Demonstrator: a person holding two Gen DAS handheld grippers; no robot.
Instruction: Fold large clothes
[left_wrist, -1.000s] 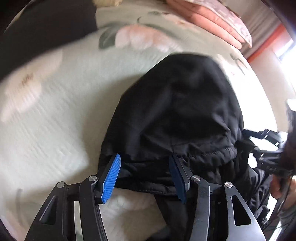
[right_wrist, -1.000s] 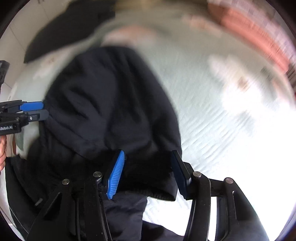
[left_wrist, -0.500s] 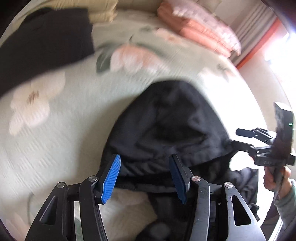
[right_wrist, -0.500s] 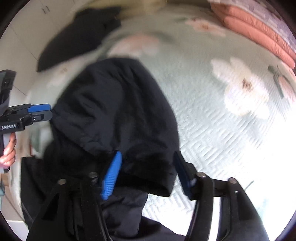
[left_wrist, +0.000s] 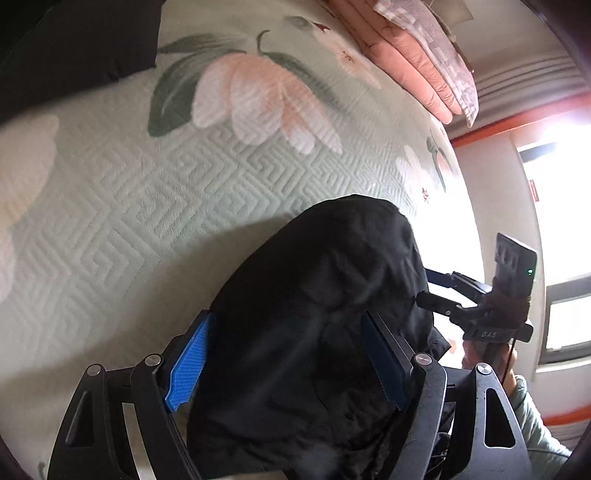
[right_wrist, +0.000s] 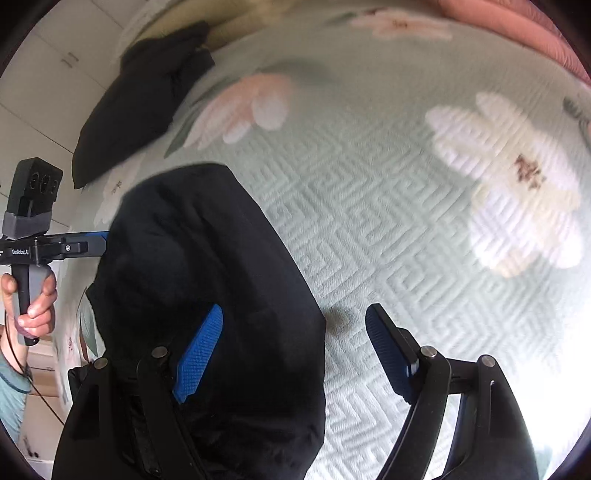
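Note:
A large black garment (left_wrist: 317, 325) lies bunched on the pale green floral bedspread (left_wrist: 147, 206). My left gripper (left_wrist: 284, 369) is open, its blue pads standing either side of the garment's near part. In the right wrist view the same garment (right_wrist: 192, 280) fills the lower left. My right gripper (right_wrist: 295, 354) is open over the garment's right edge, with the left pad over the black cloth and the right pad over the bedspread (right_wrist: 406, 221). Each gripper shows in the other's view: the right one (left_wrist: 480, 306), the left one (right_wrist: 40, 247).
Folded pink quilts (left_wrist: 417, 62) lie at the far edge of the bed. Another black garment (right_wrist: 147, 92) lies at the far left of the bed, also in the left wrist view (left_wrist: 74, 48). A wall and bright window (left_wrist: 554, 206) stand on the right.
Both grippers have pulled back and lifted, so the black garment now sits nearer in both views. Both stay open. The right gripper has shifted right, off the cloth's edge.

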